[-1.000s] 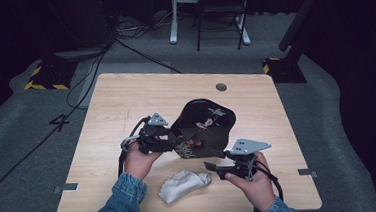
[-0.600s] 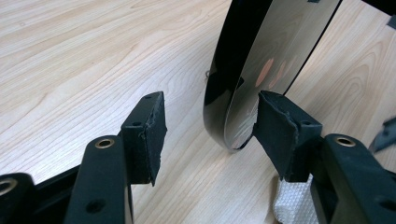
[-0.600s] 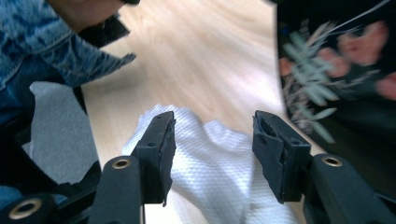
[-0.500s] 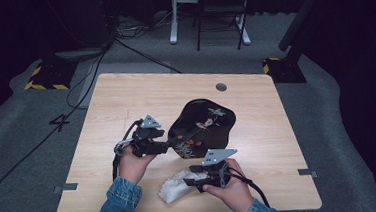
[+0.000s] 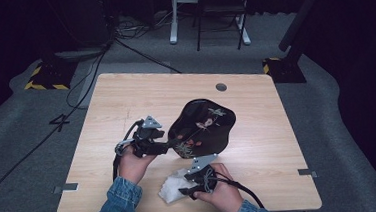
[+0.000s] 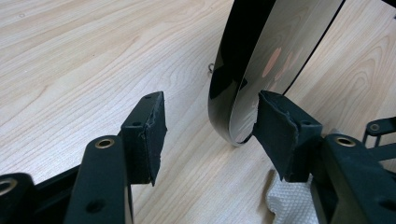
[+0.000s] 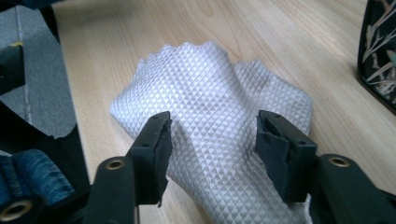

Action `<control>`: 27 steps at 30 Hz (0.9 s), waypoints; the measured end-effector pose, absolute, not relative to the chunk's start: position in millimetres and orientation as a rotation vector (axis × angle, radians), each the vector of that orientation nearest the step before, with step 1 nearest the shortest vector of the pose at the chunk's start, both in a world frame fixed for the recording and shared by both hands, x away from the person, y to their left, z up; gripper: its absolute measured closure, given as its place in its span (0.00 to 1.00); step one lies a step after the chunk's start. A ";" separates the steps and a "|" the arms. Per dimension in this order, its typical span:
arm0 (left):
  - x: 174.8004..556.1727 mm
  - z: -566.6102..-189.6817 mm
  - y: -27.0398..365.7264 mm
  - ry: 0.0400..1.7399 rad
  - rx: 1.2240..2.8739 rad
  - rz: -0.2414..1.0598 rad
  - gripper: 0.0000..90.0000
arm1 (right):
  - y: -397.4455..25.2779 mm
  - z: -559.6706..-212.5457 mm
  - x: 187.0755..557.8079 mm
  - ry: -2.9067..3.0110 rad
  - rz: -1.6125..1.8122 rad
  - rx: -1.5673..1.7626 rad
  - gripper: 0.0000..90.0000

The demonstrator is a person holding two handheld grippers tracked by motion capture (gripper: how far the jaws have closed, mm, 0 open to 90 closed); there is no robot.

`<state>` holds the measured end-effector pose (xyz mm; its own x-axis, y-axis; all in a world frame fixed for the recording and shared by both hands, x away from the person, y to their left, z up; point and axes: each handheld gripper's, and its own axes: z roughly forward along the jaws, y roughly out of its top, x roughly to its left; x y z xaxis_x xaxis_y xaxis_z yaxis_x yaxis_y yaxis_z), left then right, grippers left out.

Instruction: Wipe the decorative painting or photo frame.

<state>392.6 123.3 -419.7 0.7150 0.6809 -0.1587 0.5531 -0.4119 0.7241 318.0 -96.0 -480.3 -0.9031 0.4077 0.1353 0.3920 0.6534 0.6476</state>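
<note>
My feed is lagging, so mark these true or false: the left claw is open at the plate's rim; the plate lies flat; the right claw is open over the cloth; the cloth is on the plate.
1. Left claw open at the plate rim: true.
2. Plate flat: false, it stands tilted on edge.
3. Right claw open over the cloth: true.
4. Cloth on the plate: false, it lies on the table beside it.
</note>
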 end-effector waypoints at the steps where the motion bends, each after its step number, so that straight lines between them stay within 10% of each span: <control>1: 392.6 -419.7 123.2 0.934 2.118 0.204 0.48 | -95.3 -480.9 318.1 2.831 1.096 0.686 0.51; 27: 395.0 -421.3 121.9 0.929 2.121 0.202 0.46 | -94.2 -482.6 321.5 2.771 0.990 0.605 0.88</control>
